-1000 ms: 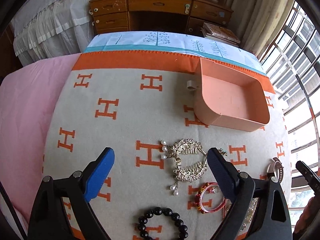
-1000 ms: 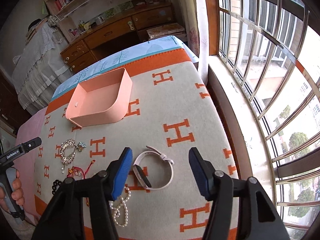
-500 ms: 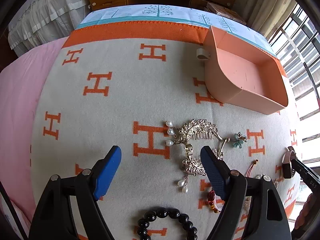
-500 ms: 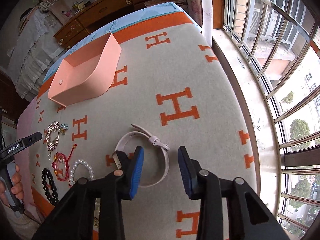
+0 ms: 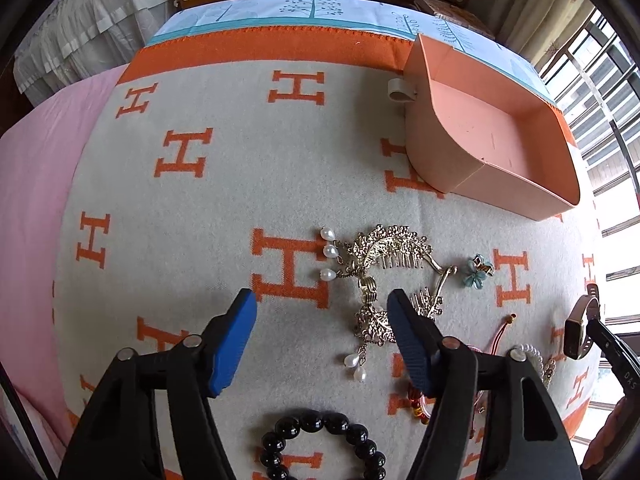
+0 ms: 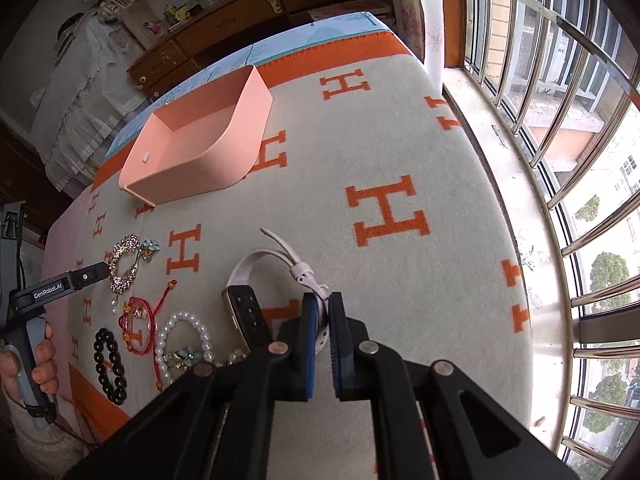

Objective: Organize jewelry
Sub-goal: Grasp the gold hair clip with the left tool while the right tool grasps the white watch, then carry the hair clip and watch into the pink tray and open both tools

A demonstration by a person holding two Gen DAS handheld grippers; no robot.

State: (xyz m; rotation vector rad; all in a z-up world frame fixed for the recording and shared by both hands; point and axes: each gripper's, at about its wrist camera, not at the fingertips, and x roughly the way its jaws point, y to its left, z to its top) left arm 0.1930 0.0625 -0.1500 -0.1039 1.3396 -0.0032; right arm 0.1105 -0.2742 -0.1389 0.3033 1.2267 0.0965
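My right gripper (image 6: 322,308) is clamped on the strap of the white watch (image 6: 256,276), pinched low so it lifts clean. My left gripper (image 5: 322,316) is closing over the blanket (image 5: 200,208), nothing between the jaws yet; its right pad sits just beside the gold hair comb (image 5: 384,256), likely the next pick. Black bead bracelet (image 5: 320,440) lies nearest me. Farther off, the peach tray (image 5: 520,192) stands empty, open side up to take the pieces.
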